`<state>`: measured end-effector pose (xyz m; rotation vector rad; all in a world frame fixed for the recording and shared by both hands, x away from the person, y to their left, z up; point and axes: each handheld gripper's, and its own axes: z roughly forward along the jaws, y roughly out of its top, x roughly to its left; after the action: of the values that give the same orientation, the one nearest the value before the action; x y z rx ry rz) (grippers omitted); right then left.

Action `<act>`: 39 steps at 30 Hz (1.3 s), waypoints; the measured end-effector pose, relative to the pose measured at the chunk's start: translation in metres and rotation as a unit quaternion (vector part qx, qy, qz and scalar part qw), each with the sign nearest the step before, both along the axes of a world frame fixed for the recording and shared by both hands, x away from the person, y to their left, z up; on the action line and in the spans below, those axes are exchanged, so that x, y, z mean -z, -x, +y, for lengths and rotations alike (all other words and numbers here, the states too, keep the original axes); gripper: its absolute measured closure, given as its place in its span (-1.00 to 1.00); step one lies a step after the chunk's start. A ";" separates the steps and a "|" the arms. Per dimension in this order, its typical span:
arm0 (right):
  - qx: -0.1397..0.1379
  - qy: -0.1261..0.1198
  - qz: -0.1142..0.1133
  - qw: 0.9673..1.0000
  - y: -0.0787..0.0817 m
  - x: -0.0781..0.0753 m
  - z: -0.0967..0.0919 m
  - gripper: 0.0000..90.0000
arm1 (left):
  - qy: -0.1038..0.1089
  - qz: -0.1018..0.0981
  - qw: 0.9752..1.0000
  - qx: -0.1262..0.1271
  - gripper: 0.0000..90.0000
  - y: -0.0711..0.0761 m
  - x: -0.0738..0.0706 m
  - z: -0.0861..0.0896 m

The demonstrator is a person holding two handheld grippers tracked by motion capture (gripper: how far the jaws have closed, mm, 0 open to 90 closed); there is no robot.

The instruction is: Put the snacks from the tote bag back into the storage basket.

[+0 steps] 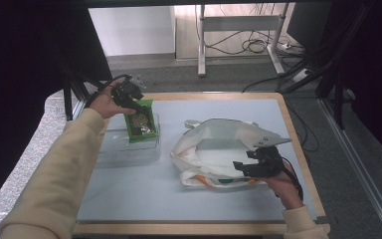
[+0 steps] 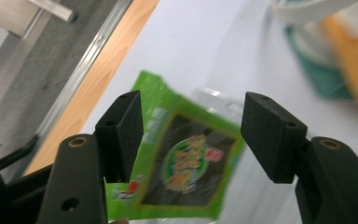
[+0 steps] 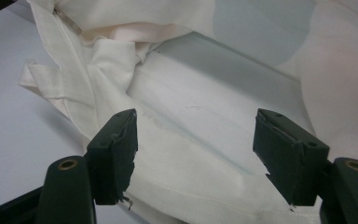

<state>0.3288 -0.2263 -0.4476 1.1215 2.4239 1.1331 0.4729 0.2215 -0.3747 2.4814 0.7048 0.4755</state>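
A green snack packet [image 1: 142, 122] stands tilted in a clear plastic container [image 1: 129, 147] at the table's left. My left gripper [image 1: 132, 99] hovers at the packet's far top edge. In the left gripper view its jaws stand wide apart [image 2: 193, 130], with the packet [image 2: 186, 163] between and beyond them; the pads do not press it. A white cloth tote bag [image 1: 214, 149] lies crumpled at the middle right. My right gripper [image 1: 243, 167] is at the bag's near right edge, open [image 3: 196, 144] over the white cloth [image 3: 205, 116].
The pale blue table top [image 1: 179, 199] has a wooden rim. Something orange [image 1: 204, 181] and something teal [image 1: 224, 180] peek from the bag's near opening. Beyond the far edge are desk legs [image 1: 201, 45] and floor cables [image 1: 253, 45].
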 end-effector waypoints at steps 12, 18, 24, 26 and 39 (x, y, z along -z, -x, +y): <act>-0.002 -0.010 -0.010 1.000 0.001 -0.003 0.000 -0.32 | 0.085 -0.011 0.996 -0.015 -0.19 0.045 -0.001 0.007; -0.003 -0.011 -0.011 1.000 0.000 -0.003 -0.001 -0.32 | 0.119 -0.018 0.992 -0.031 -0.19 0.069 0.003 0.009; -0.004 -0.017 -0.012 1.000 -0.001 -0.003 -0.003 -0.32 | 0.139 -0.013 0.989 -0.044 -0.19 0.088 0.013 0.008; -0.003 -0.020 -0.012 1.000 -0.002 -0.003 -0.004 -0.32 | 0.151 -0.016 0.987 -0.050 -0.19 0.100 0.017 0.007; -0.005 -0.029 -0.020 0.999 -0.005 -0.005 -0.008 -0.32 | 0.194 -0.005 0.979 -0.064 -0.21 0.143 0.050 0.003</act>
<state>0.3335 -0.2343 -0.4424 1.0945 2.3844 1.2234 0.3301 0.2241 -0.4250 2.0767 0.8656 0.3552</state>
